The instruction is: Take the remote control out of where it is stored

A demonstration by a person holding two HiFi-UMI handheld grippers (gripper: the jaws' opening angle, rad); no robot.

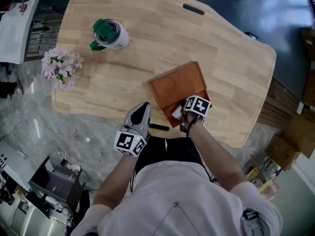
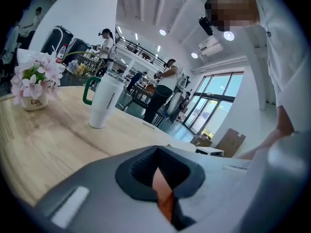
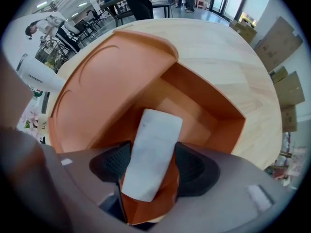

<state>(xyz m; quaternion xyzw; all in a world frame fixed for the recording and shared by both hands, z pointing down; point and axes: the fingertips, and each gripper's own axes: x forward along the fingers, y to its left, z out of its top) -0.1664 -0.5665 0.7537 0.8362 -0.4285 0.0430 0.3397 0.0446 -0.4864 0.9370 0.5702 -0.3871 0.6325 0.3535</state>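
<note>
one remote (image 3: 153, 152), lengthwise along right gripper (image 3: 150, 168) jaws clamping it; left gripper (image 2: 160, 173) jaws together.

Remote (image 3: 154, 154) in box (image 1: 174, 85) at table's (image 1: 221, 58) near edge; tumbler (image 1: 110, 33), flowers (image 1: 61, 67) left of box.

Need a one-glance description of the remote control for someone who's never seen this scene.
On the light wooden table, near the person's edge, sits an orange box with an open compartment at its near end. The remote control is in that compartment, between the jaws of the right gripper. It is the only flat, white, rectangular slab there; everything around it is orange.
</note>
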